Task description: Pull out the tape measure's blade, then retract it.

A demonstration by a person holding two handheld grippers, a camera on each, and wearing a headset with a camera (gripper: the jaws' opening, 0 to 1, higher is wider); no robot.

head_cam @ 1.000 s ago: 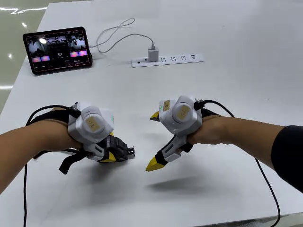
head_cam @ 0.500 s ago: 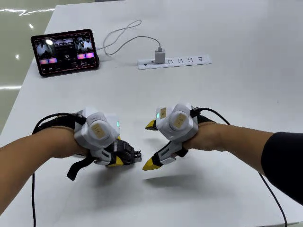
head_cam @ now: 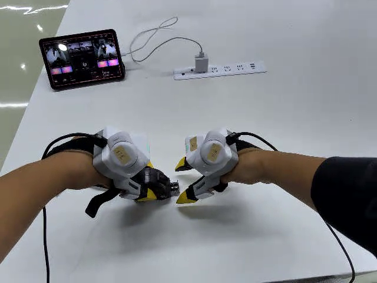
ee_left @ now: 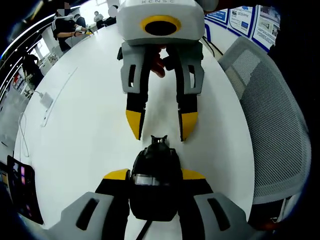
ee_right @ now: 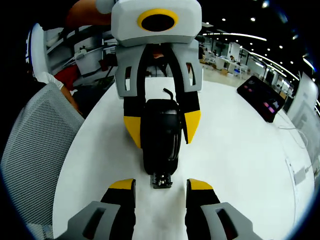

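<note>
A black tape measure (head_cam: pixel 156 183) sits clamped between the yellow-tipped jaws of my left gripper (head_cam: pixel 150 187), just above the white table. In the left gripper view the tape measure (ee_left: pixel 155 182) fills the gap between the jaws, its metal blade hook (ee_left: pixel 159 139) pointing forward. My right gripper (head_cam: pixel 182 181) faces it, open, its yellow tips on either side of the hook. The right gripper view has the hook (ee_right: pixel 162 180) sitting between my open fingertips (ee_right: pixel 122 184), untouched, with the tape measure (ee_right: pixel 161 135) behind it. The right gripper (ee_left: pixel 160 125) appears open in the left gripper view too.
A tablet (head_cam: pixel 82 57) with a lit screen lies at the table's far left. A white power strip (head_cam: pixel 219 70) with a charger and cable lies behind the grippers. Black cables trail from both grippers. A mesh chair (ee_left: pixel 272 120) stands beside the table.
The right gripper has moved left toward the left gripper, so its open tips now straddle the blade hook. The left gripper still holds the tape measure.
</note>
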